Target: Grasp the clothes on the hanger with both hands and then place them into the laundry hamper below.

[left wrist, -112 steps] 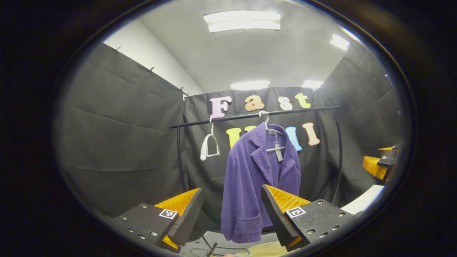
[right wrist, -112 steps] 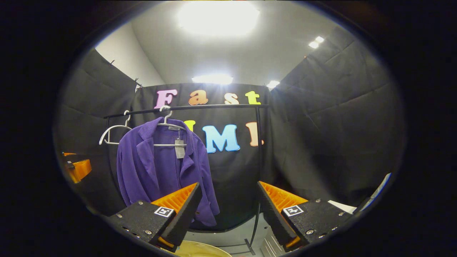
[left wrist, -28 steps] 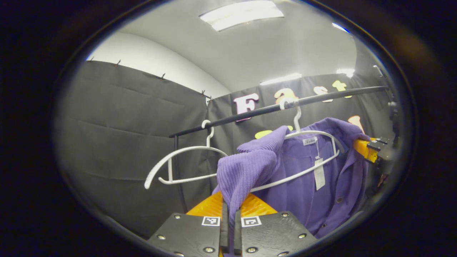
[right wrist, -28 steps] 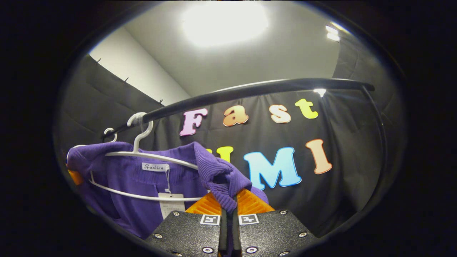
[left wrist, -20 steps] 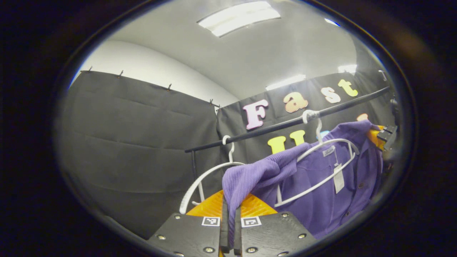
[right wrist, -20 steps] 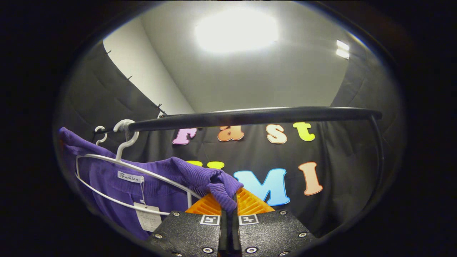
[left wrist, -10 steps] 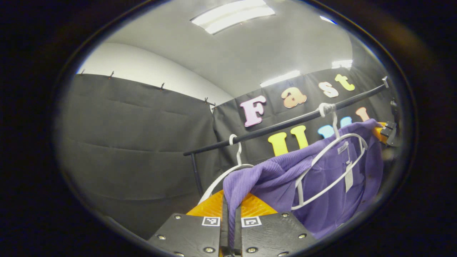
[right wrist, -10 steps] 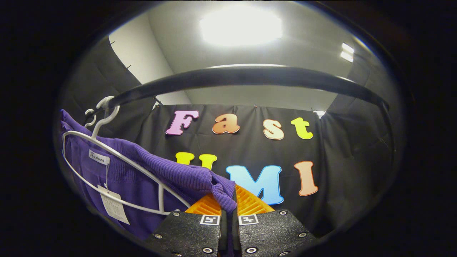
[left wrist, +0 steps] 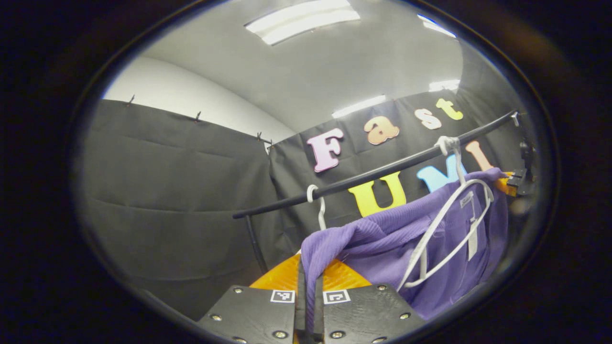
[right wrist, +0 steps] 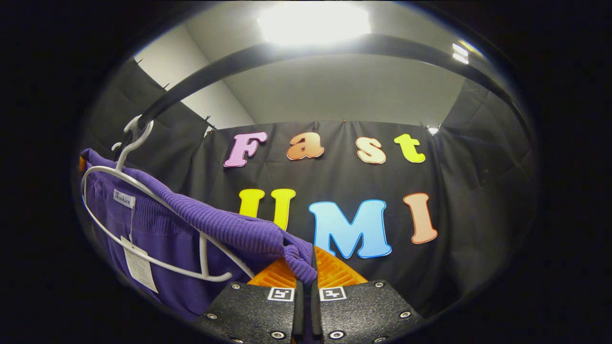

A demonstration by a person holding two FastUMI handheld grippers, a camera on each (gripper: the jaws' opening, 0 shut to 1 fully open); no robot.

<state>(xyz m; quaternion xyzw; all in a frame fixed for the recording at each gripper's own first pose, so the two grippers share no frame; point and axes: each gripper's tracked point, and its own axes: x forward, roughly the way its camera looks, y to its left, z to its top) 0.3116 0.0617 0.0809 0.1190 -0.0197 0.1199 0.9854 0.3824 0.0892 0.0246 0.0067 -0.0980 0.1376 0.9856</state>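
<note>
Left gripper view: my left gripper (left wrist: pixel 309 291) stays clenched on a fold of the purple jacket (left wrist: pixel 382 239); my right gripper (right wrist: pixel 306 286) likewise pinches the other shoulder. Since half a second ago I've drawn the shoulders farther off the white hanger (right wrist: pixel 143 215), which now stands mostly bare, hooked on the black rail (left wrist: pixel 373 174) beside a second hanger (left wrist: pixel 318 205).

Black cloth walls (left wrist: pixel 167 191), ceiling lights (left wrist: pixel 301 19)
</note>
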